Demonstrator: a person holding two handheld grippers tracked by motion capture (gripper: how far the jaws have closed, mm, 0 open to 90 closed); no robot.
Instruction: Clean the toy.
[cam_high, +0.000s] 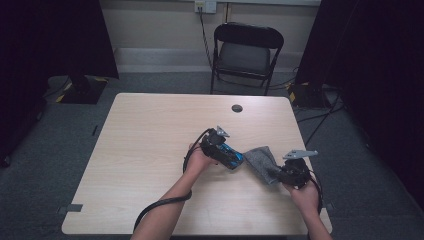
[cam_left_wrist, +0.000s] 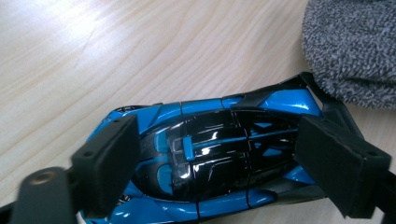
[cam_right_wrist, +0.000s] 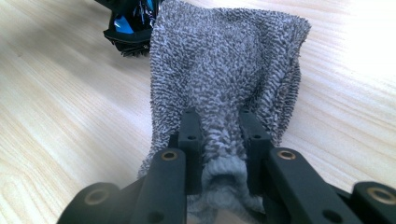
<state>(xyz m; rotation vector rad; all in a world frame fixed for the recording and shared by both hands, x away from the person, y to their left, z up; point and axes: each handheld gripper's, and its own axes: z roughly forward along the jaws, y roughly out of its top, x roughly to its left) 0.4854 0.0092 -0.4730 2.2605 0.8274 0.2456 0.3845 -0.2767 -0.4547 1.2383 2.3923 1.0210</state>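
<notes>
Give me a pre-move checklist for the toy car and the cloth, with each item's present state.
1. Right gripper clamped on the grey cloth: ok.
2. Left gripper straddles the blue toy car: ok.
3. Left pads pressing on the car: cannot tell; gaps seem to show at both sides.
4. Car resting on the table: ok.
5. Cloth close to the car: ok, its edge lies right beside the car's tail.
6. Cloth spread out flat: not ok, it is bunched at the jaws.
</notes>
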